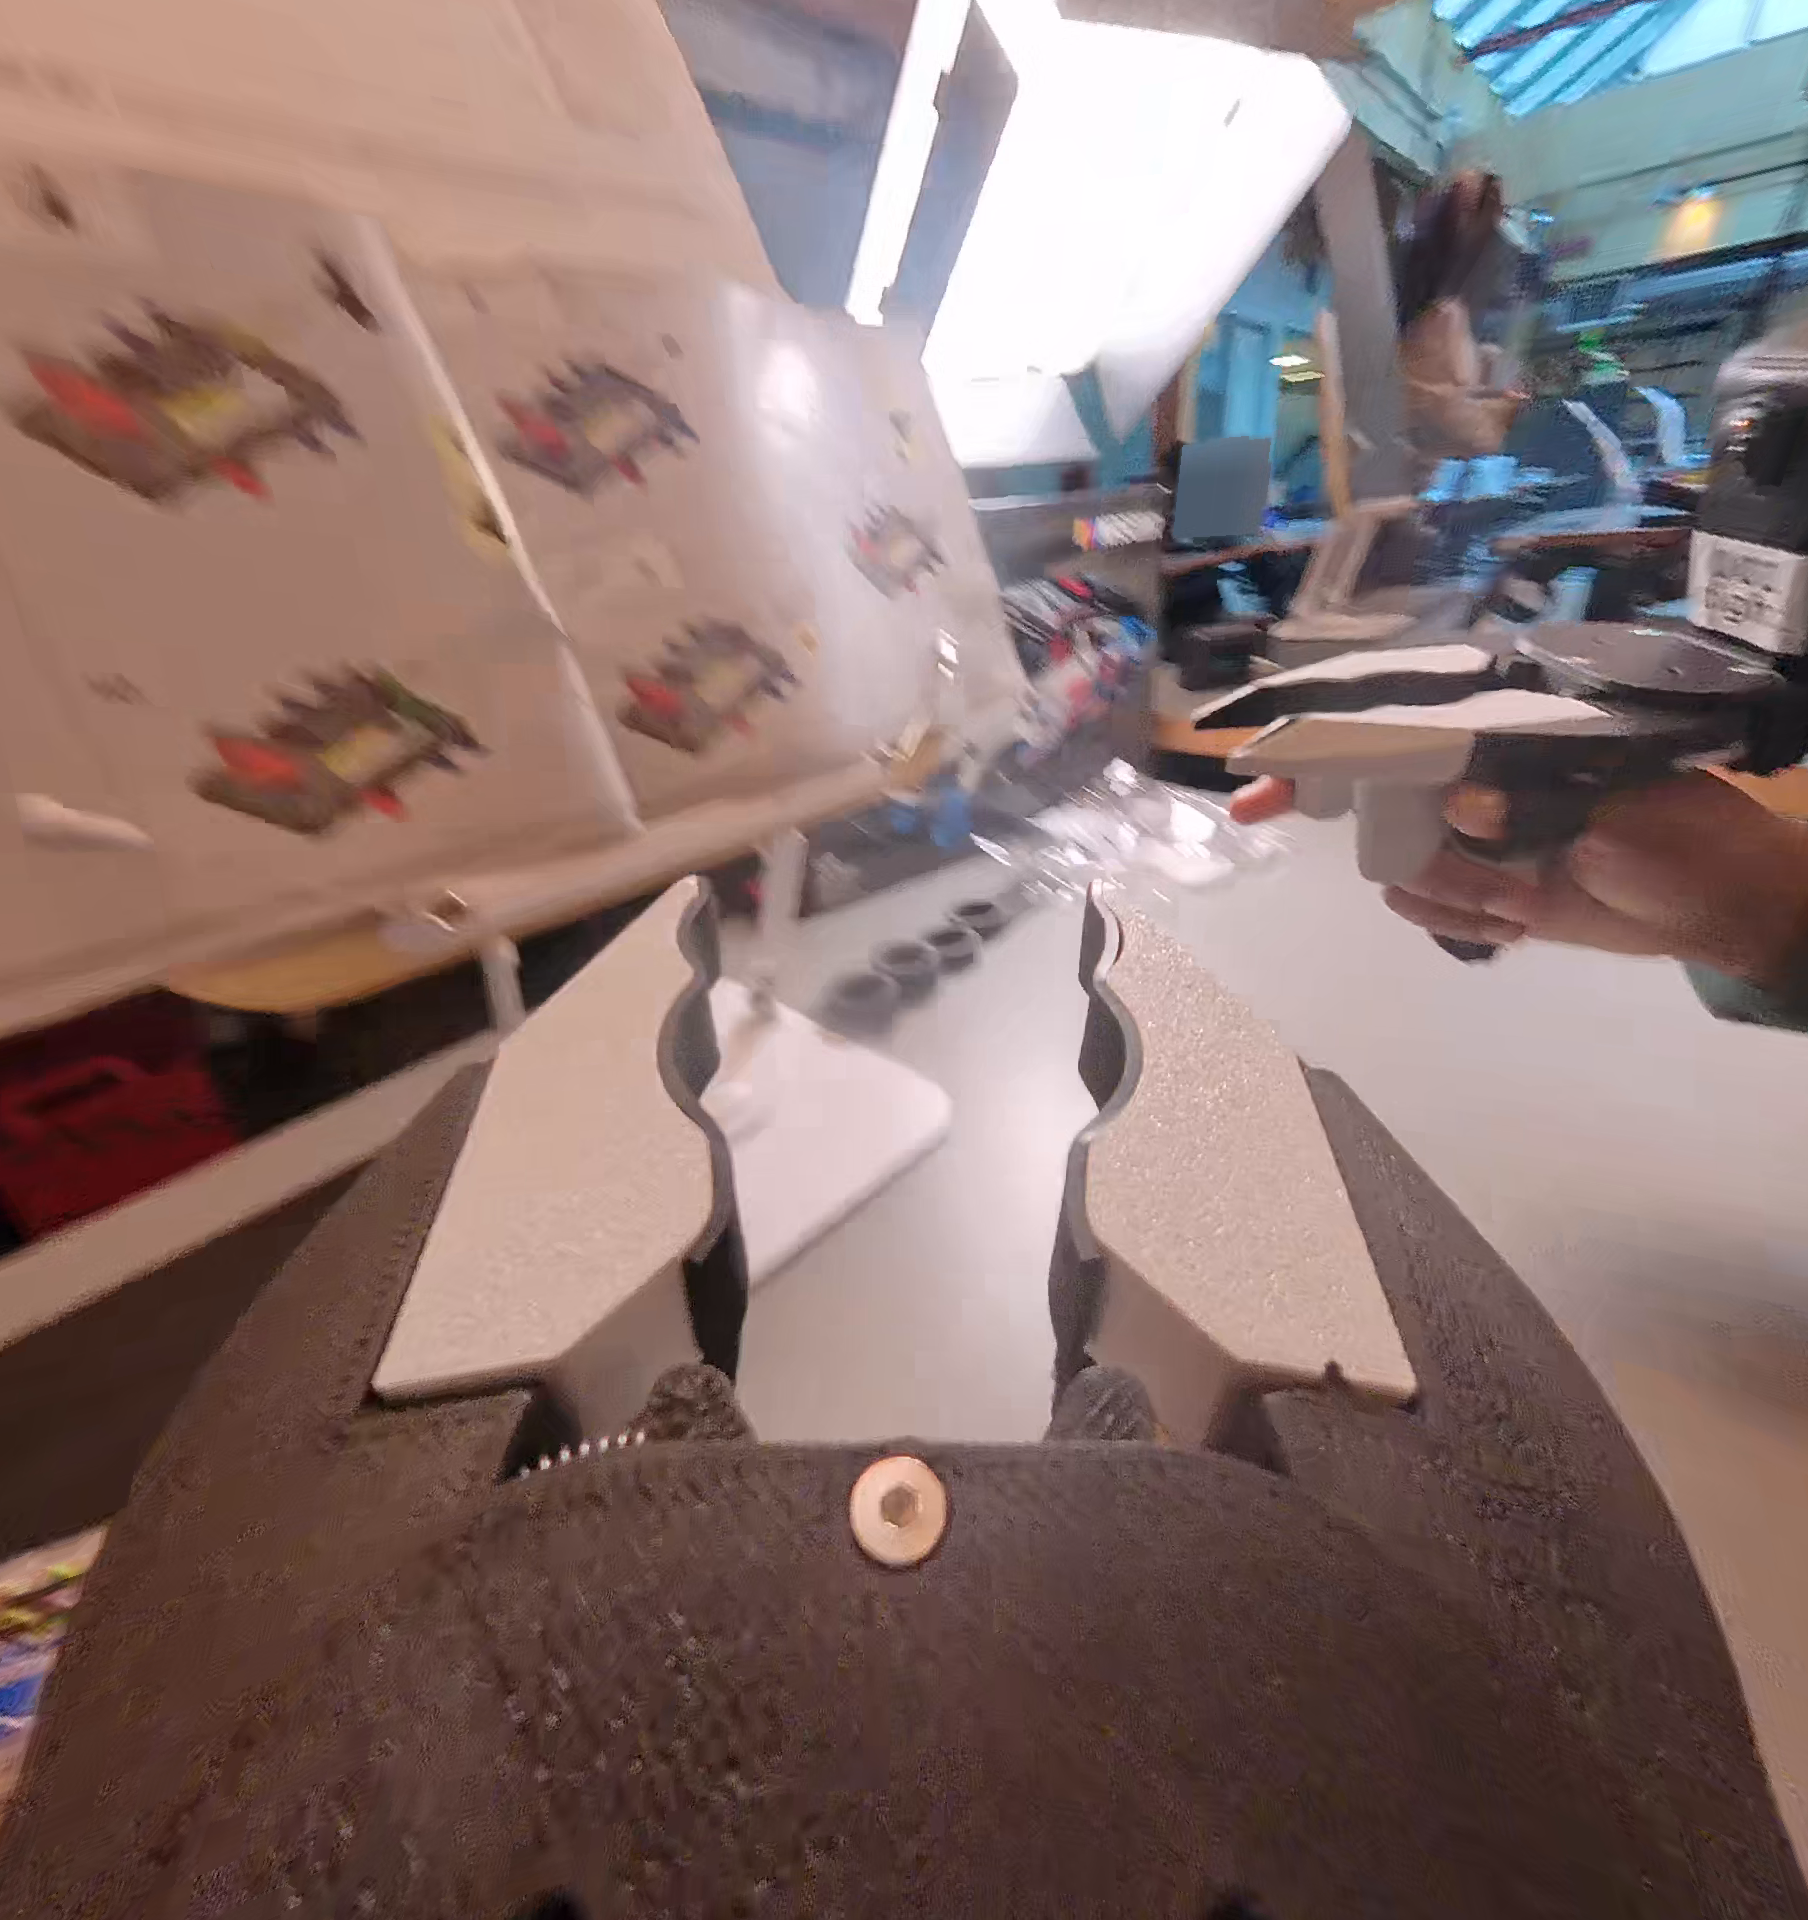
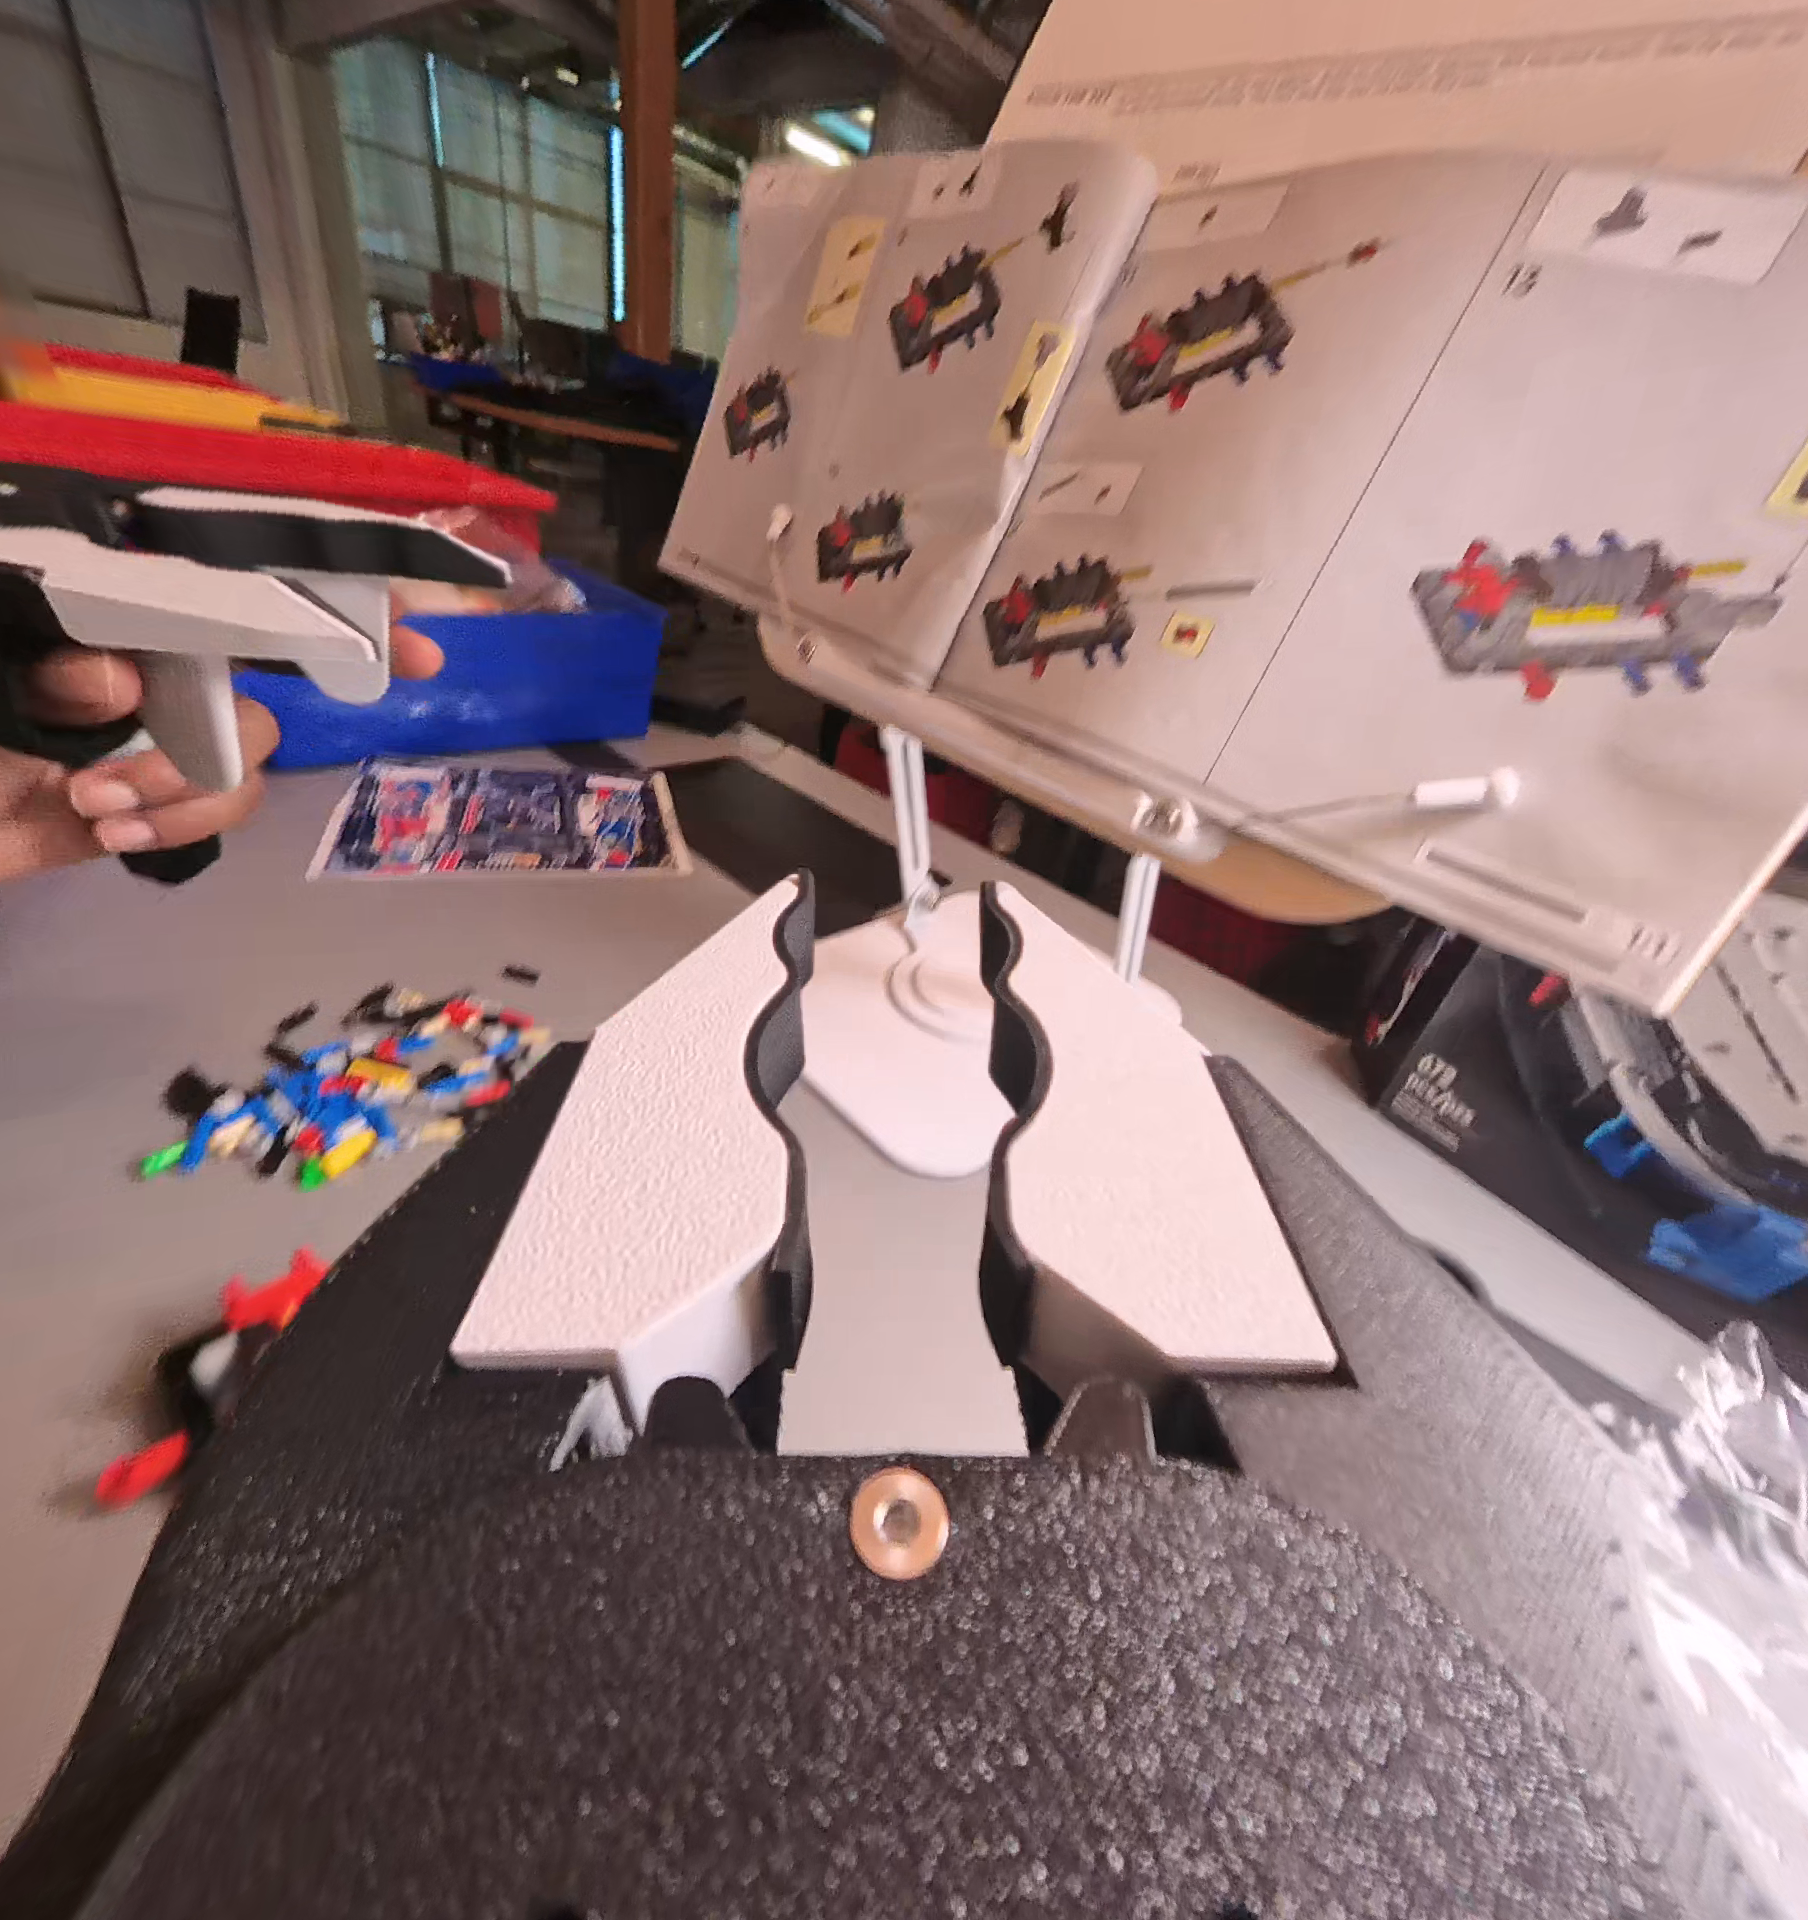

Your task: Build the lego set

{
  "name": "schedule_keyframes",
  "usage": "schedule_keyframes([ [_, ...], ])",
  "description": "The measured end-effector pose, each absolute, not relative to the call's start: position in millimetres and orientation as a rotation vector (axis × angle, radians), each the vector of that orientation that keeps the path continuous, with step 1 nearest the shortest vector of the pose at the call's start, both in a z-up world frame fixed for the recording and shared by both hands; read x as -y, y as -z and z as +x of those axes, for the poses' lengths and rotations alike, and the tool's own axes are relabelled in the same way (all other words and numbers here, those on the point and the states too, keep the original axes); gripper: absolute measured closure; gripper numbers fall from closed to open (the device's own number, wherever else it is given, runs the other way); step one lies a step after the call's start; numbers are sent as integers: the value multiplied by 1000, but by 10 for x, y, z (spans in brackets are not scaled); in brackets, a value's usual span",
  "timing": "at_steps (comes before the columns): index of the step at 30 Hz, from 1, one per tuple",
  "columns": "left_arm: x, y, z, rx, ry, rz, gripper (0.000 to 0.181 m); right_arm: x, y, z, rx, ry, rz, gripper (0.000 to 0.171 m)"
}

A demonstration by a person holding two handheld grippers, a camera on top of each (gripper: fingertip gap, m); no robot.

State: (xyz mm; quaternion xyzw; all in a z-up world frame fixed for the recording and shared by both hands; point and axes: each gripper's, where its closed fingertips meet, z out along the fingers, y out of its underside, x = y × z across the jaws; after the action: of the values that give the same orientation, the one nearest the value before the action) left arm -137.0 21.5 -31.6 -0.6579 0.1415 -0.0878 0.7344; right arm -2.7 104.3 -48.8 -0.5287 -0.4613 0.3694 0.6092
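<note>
While both the left gripper (image 1: pixel 892 914) and right gripper (image 2: pixel 895 899) hover empty with jaws parted, check the instruction booklet (image 2: pixel 1243 499), then descend squarely over one piece in the loose lego pile (image 2: pixel 360 1081) on the table (image 2: pixel 69 1039).

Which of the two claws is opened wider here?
The left claw: its own view shows a broad gap between its fingers. The right claw is open too, but its fingers stand closer together.
</note>
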Motion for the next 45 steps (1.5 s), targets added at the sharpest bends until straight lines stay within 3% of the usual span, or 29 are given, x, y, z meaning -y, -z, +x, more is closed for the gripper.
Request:
schedule_keyframes([
  [6,-758,-207,-1532,-191,151,-1372,128,-1457,-39,-549,960,-845,-1206,127],
  [12,-853,1,-1711,-137,94,-1360,152,-1658,-104,-863,955,-831,-1197,125],
  [14,-850,23,-1796,-98,104,-1348,161,-1667,-57,-924,974,-828,-1189,132],
  [17,-834,-12,-1908,-39,120,-1323,173,-1672,0,-948,962,-827,-1187,171],
  [19,-813,-3,-1984,-6,88,-1317,181,-1686,47,-935,951,-810,-1194,171],
  [39,-756,49,-1808,-94,-7,-1346,179,-1647,344,-998,972,-767,-1276,171],
  [45,-683,-54,-1841,-103,-42,-1318,178,-1673,127,-1308,927,-712,-1250,171],
])
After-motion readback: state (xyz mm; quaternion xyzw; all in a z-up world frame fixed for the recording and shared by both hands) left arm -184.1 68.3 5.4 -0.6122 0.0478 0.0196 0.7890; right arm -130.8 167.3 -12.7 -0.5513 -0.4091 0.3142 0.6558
